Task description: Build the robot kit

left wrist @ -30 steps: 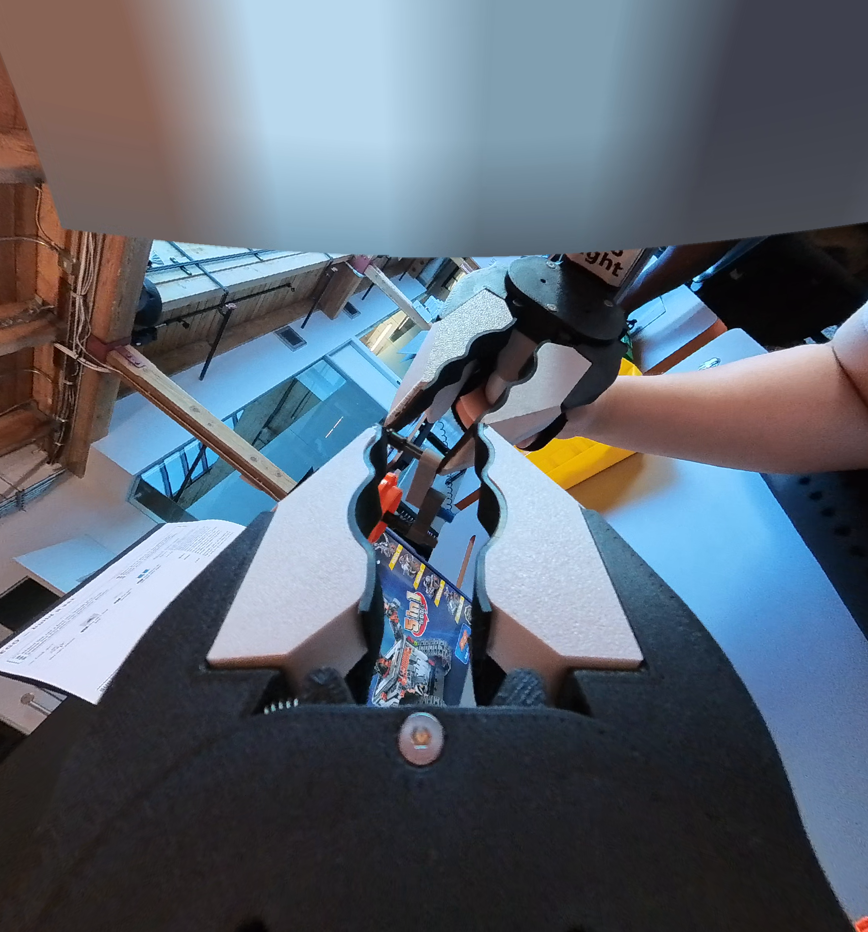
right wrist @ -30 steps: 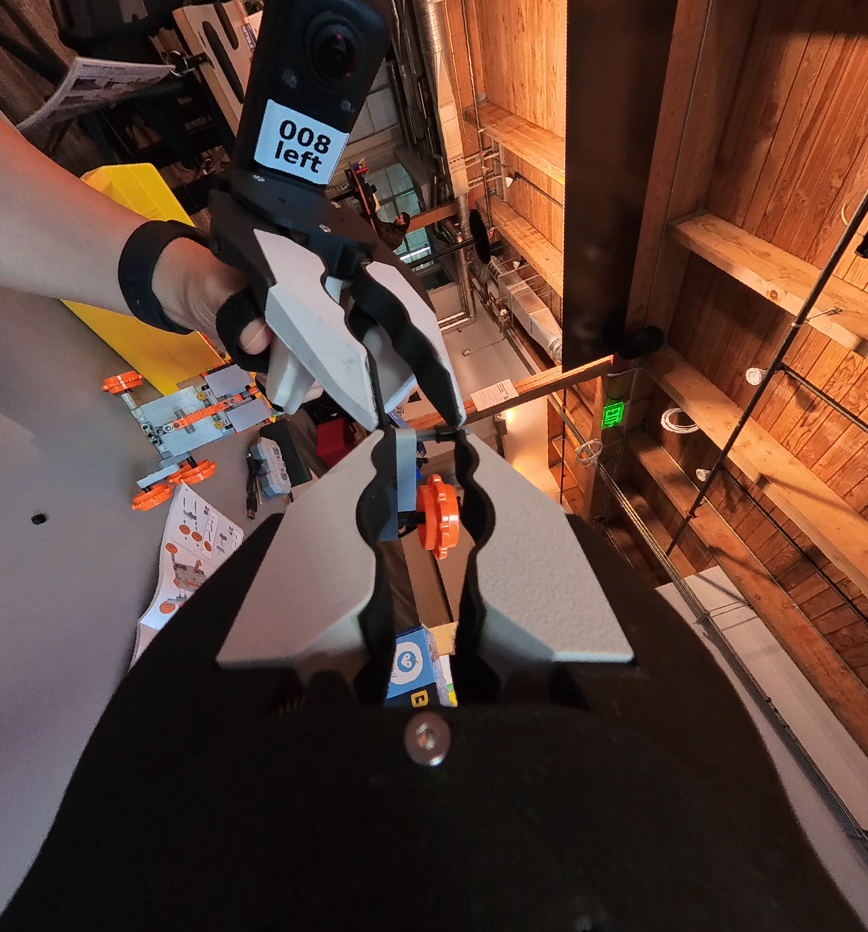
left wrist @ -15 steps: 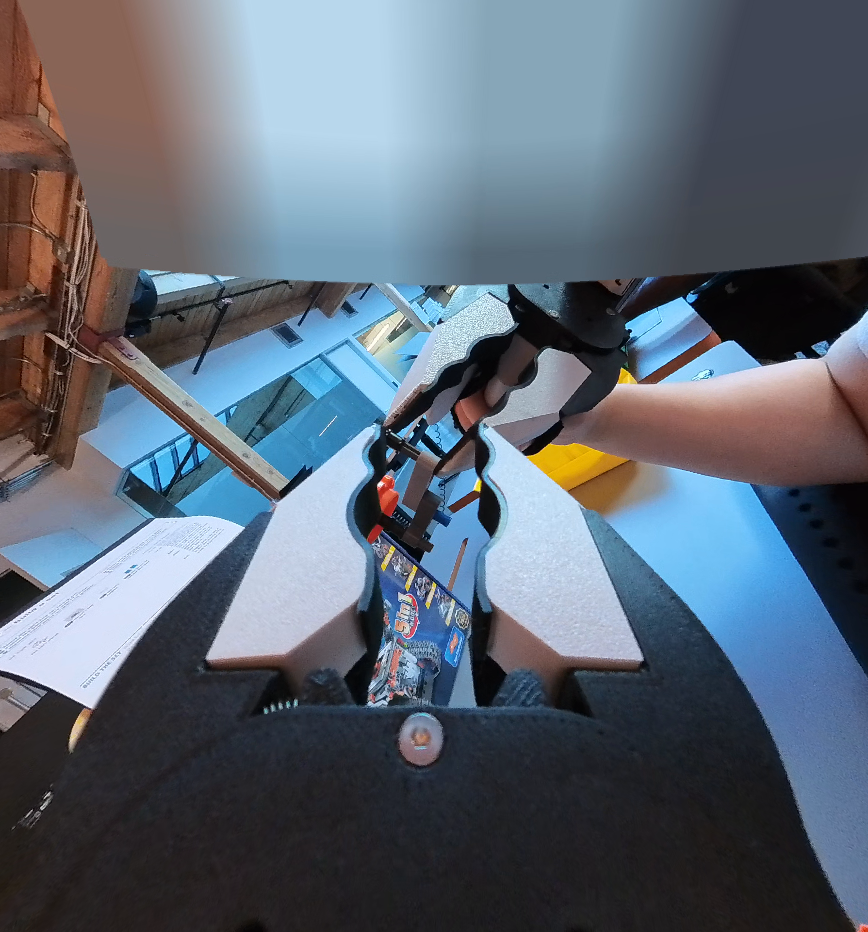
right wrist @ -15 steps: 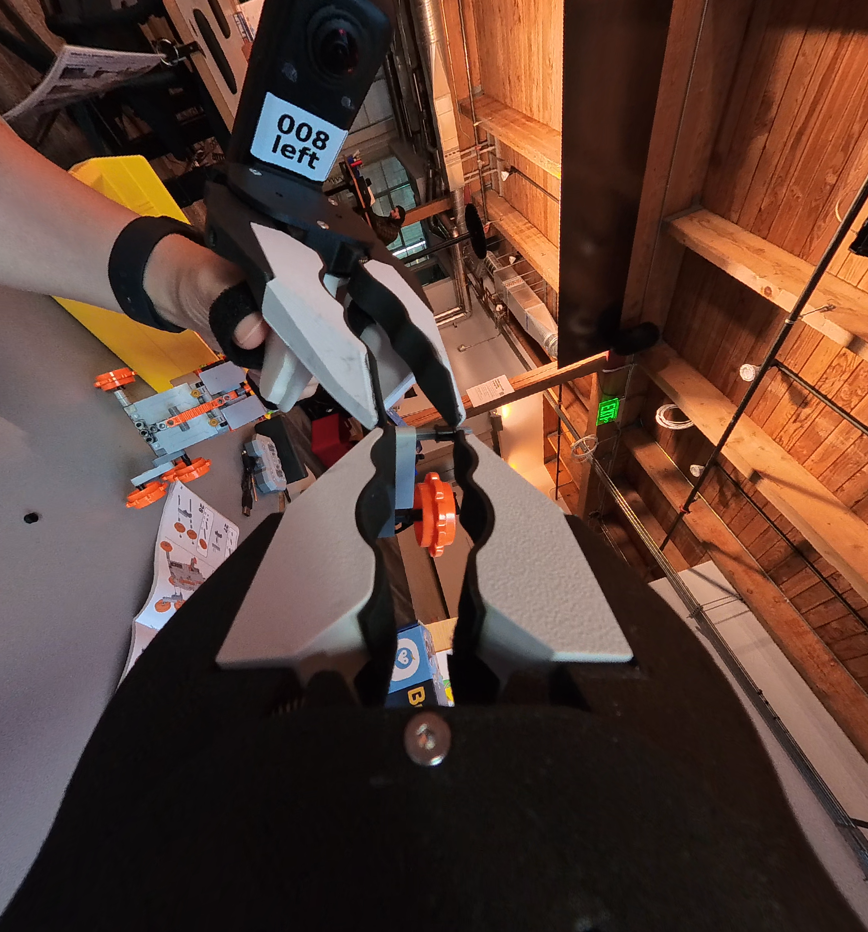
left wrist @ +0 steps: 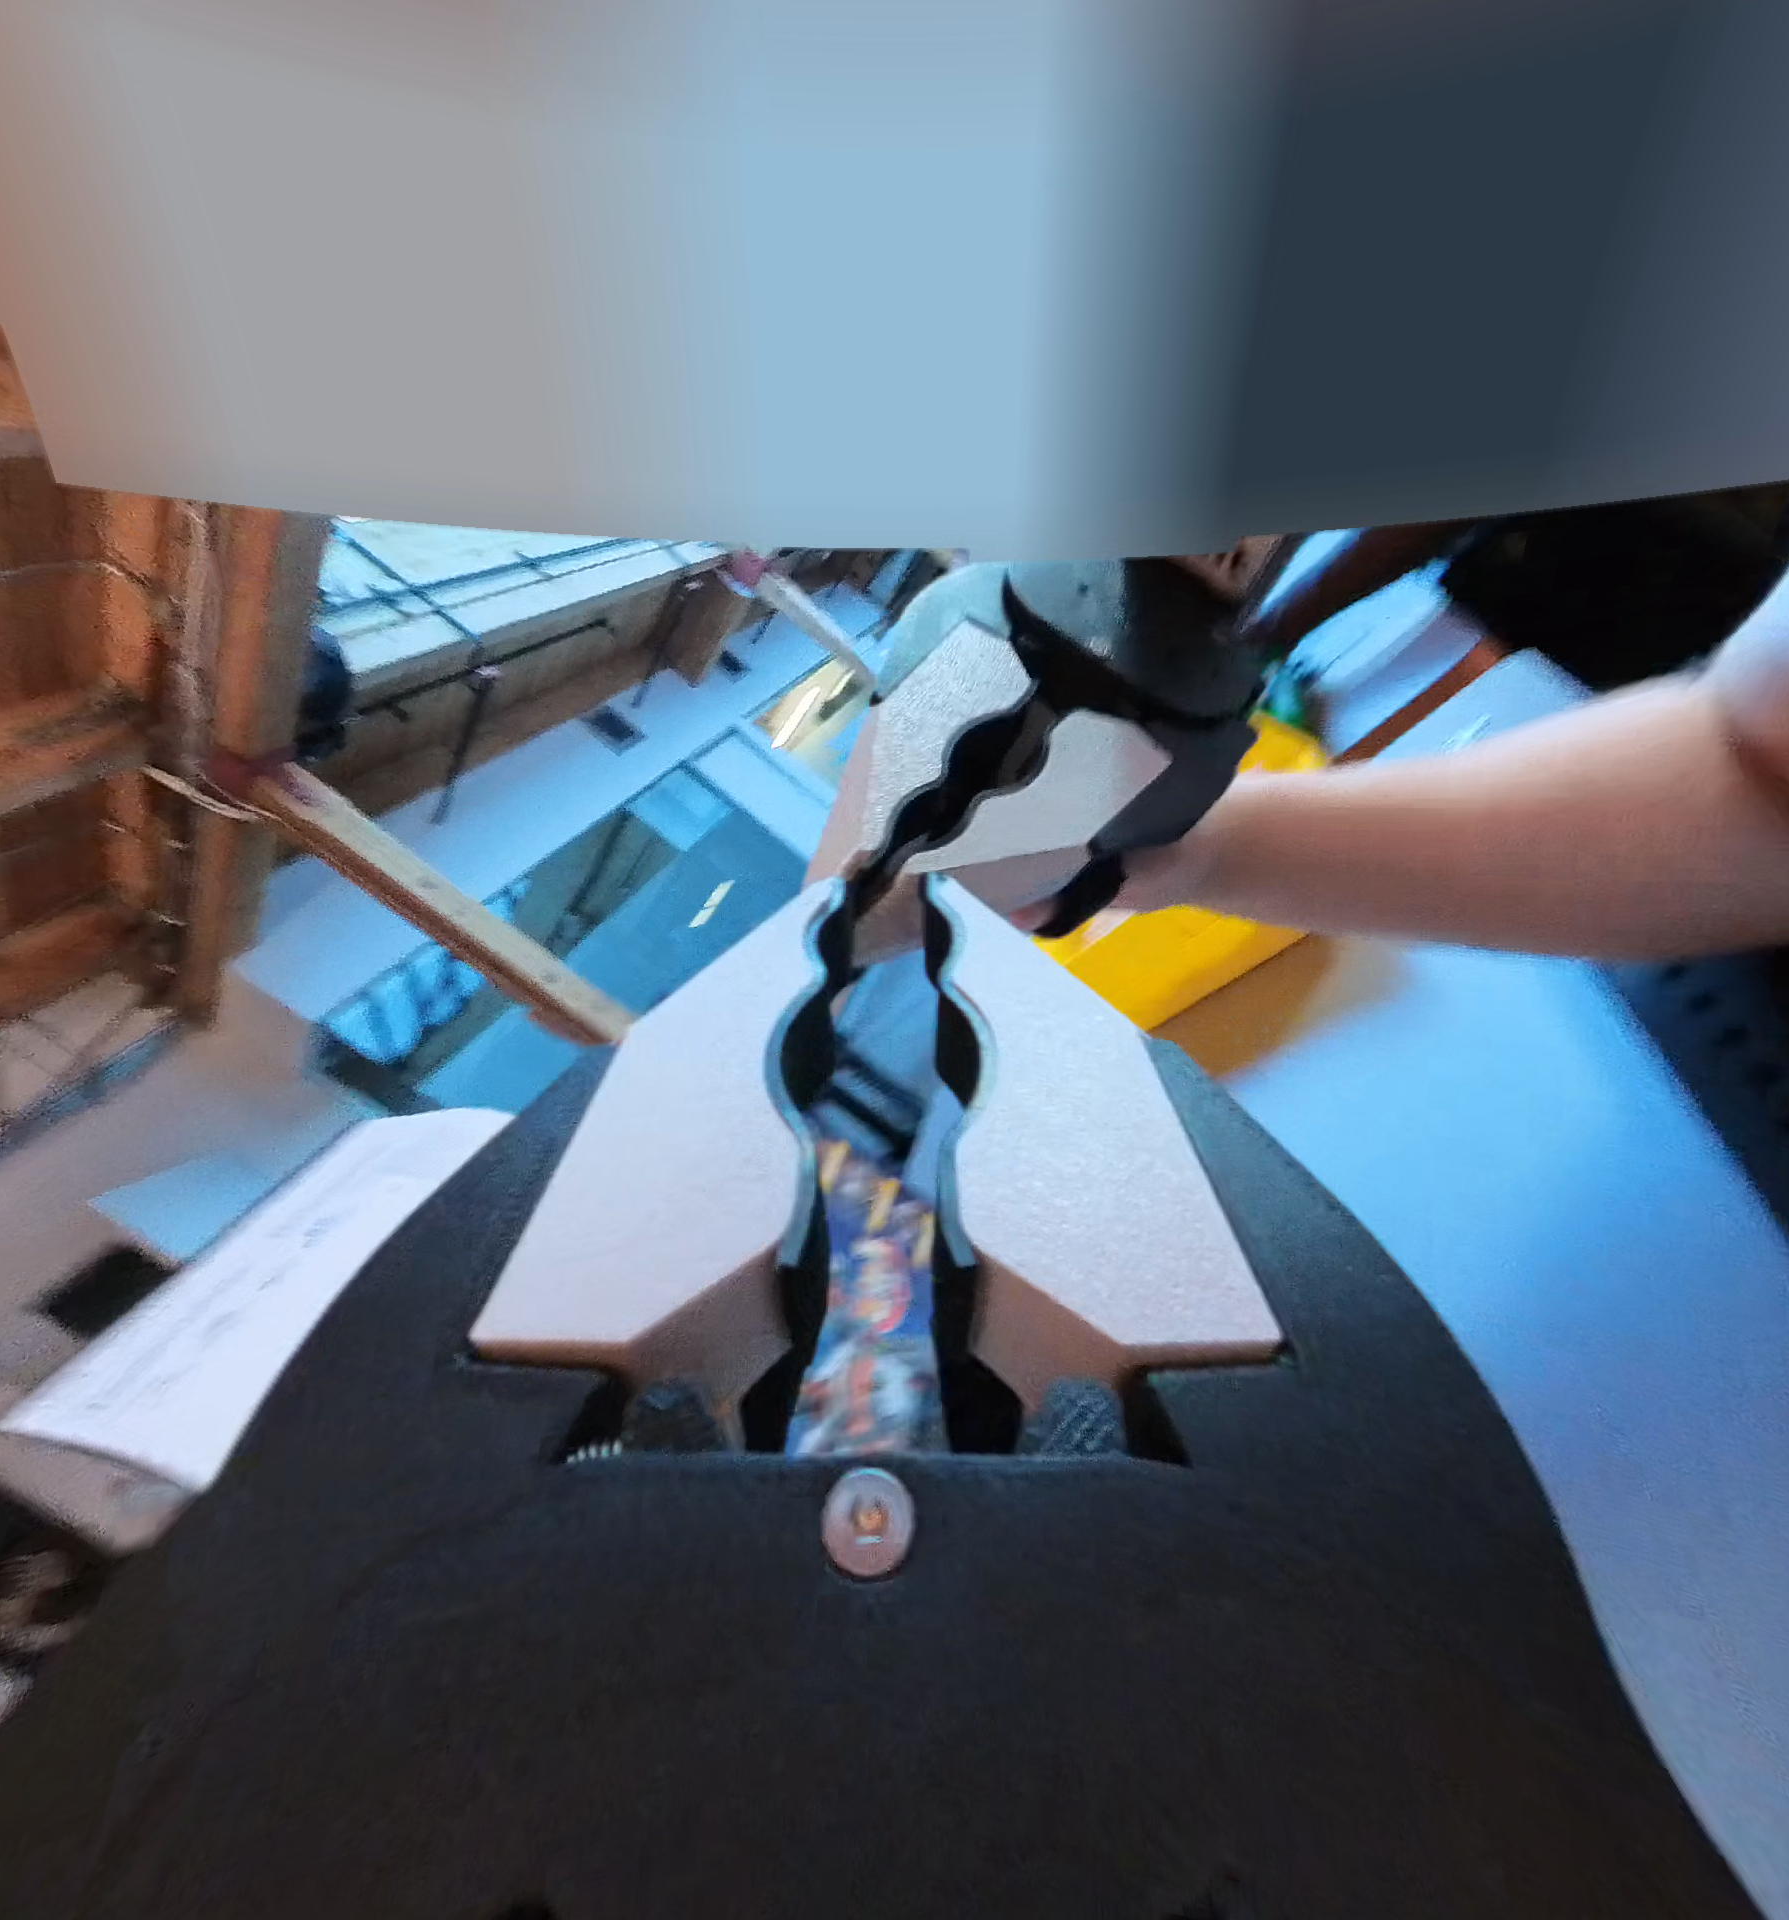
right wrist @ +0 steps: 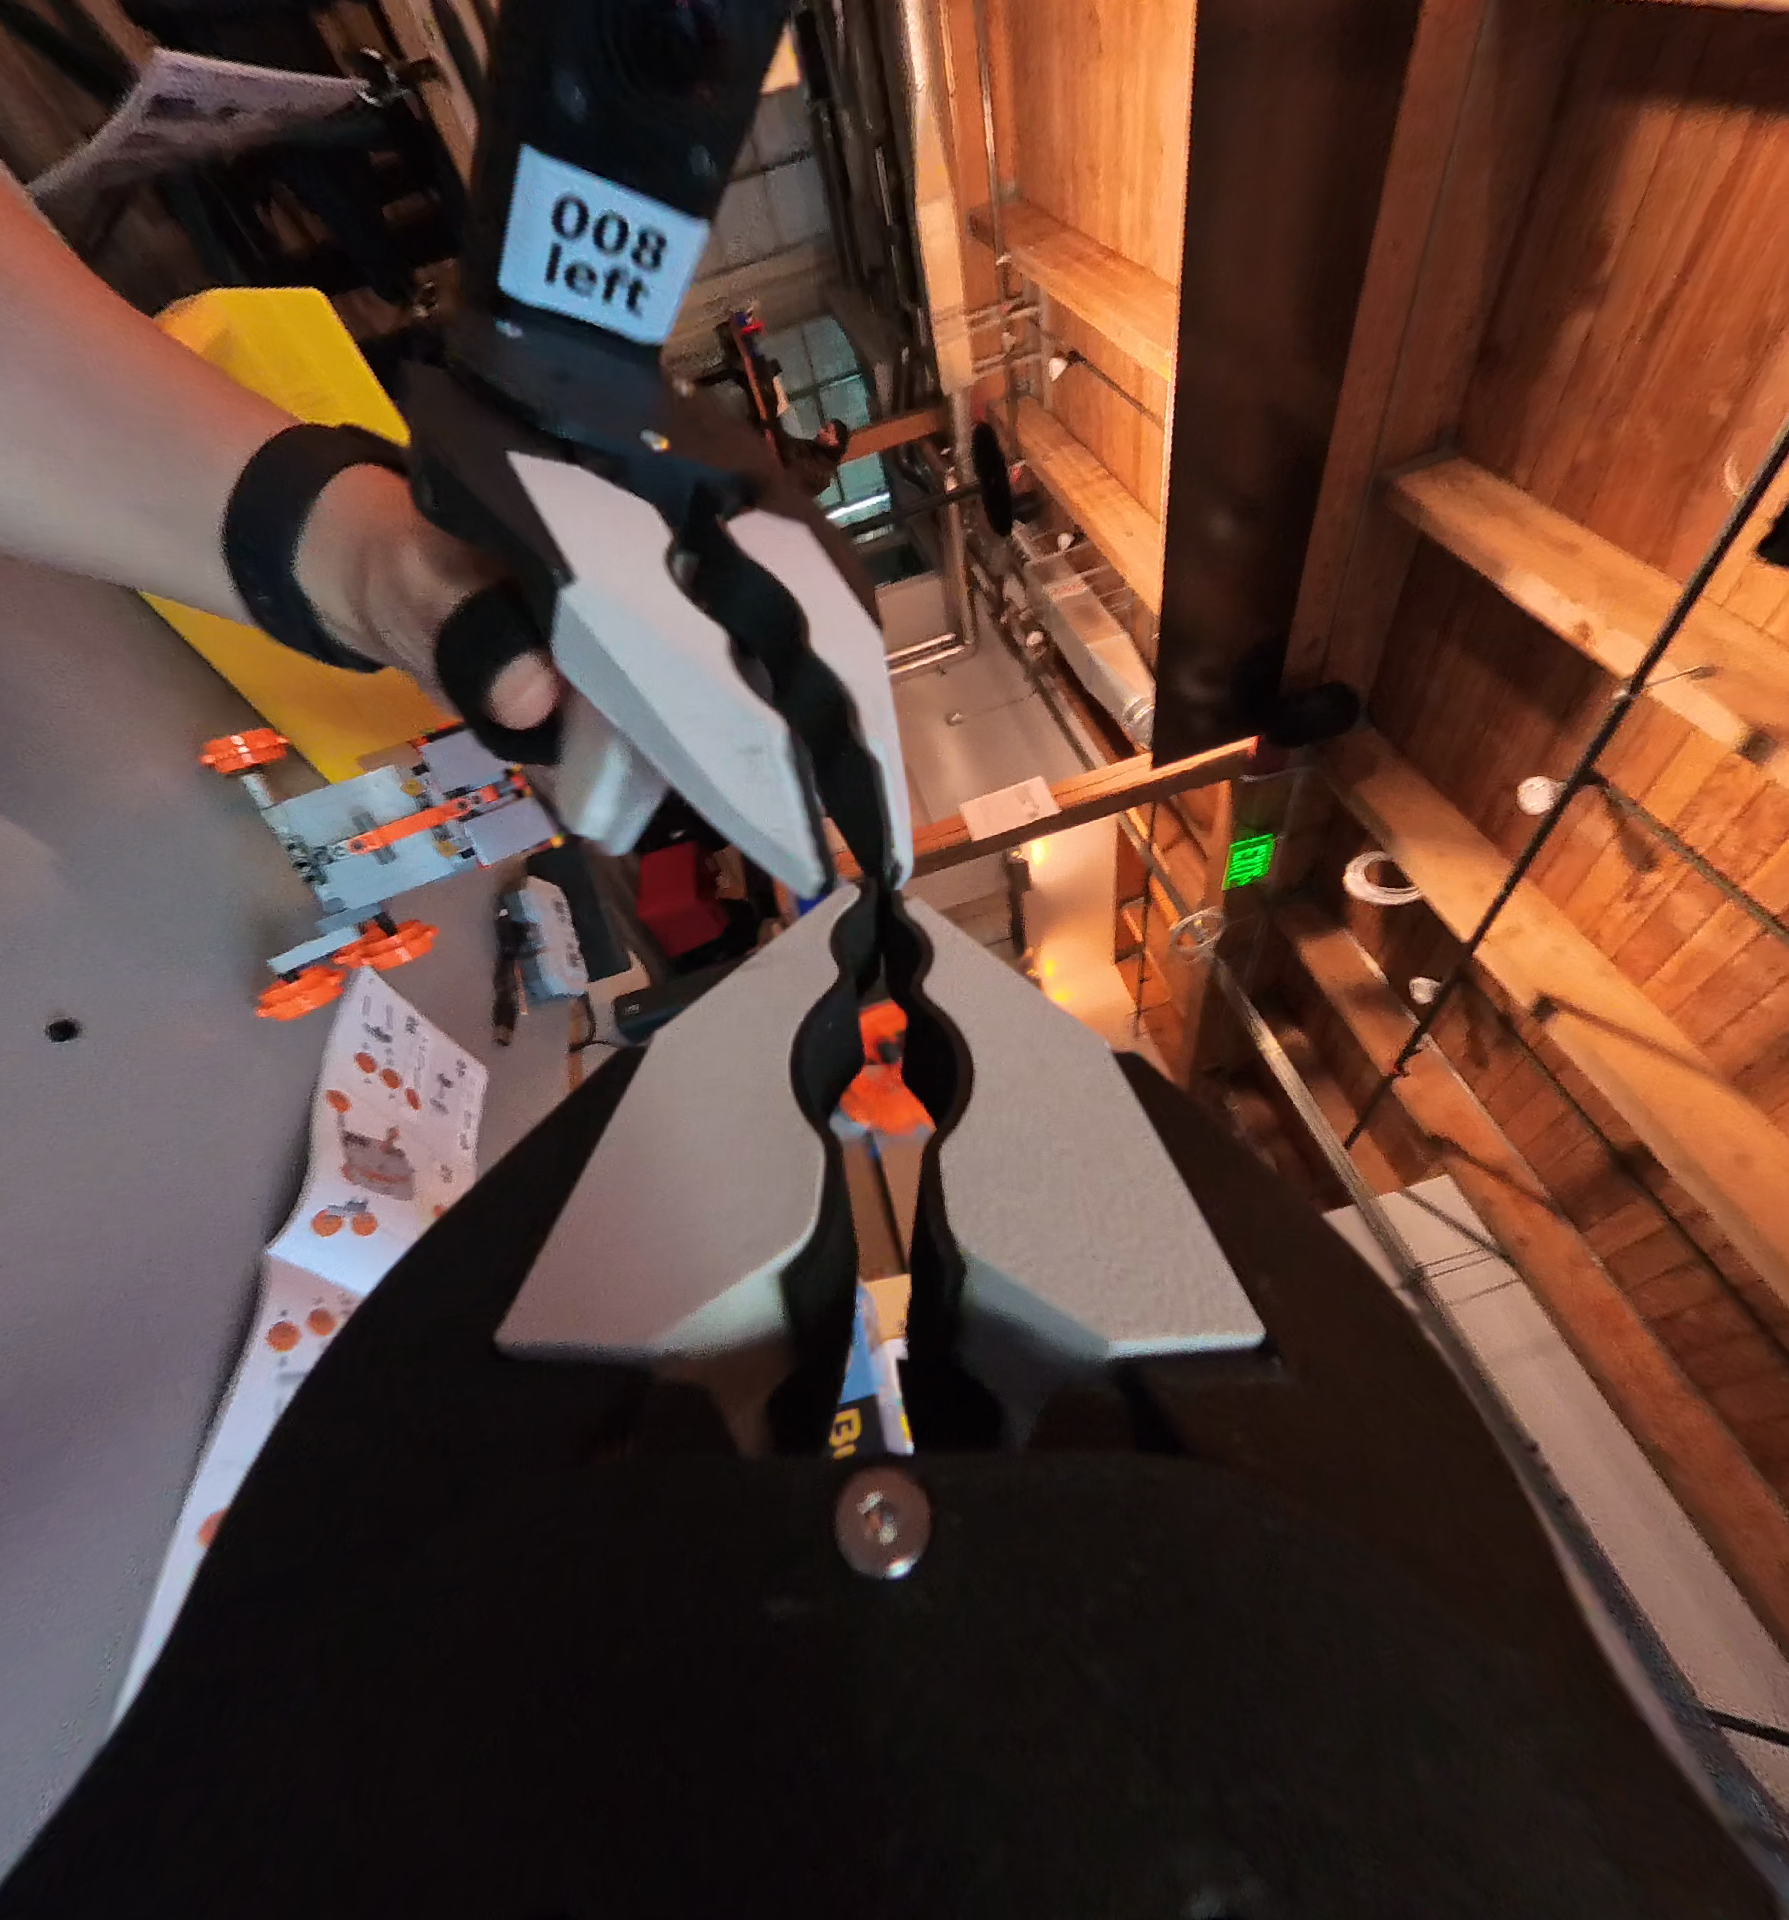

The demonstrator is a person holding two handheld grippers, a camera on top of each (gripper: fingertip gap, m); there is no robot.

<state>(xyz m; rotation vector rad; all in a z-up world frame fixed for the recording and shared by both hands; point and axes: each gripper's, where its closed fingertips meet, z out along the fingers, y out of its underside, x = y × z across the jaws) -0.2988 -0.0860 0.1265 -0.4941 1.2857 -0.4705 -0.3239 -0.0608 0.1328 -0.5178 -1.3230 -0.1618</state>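
My right gripper (right wrist: 874, 909) has its jaws nearly together. A small orange toothed wheel (right wrist: 877, 1081) on a toy-brick part sits in the hollow between its pads. My left gripper (left wrist: 882, 894) has only a narrow gap at its tips, and I see nothing between them. In the right wrist view the left gripper (right wrist: 864, 873) comes down from the upper left, tip to tip with the right one. In the left wrist view the right gripper (left wrist: 885, 868) comes in from the upper right. The left wrist view is blurred.
On the grey table (right wrist: 59, 1247) lie a grey and orange wheeled brick model (right wrist: 381, 831), an instruction booklet (right wrist: 391, 1091) and a small grey device with a cable (right wrist: 547, 945). A yellow bin (left wrist: 1181, 945), a colourful box (left wrist: 869, 1288) and a white sheet (left wrist: 246, 1268) are nearby.
Both grippers' jaws have closed much narrower. The grey and orange part, before at the meeting tips, now shows lower, inside the right gripper's hollow. Both views shifted with blur.
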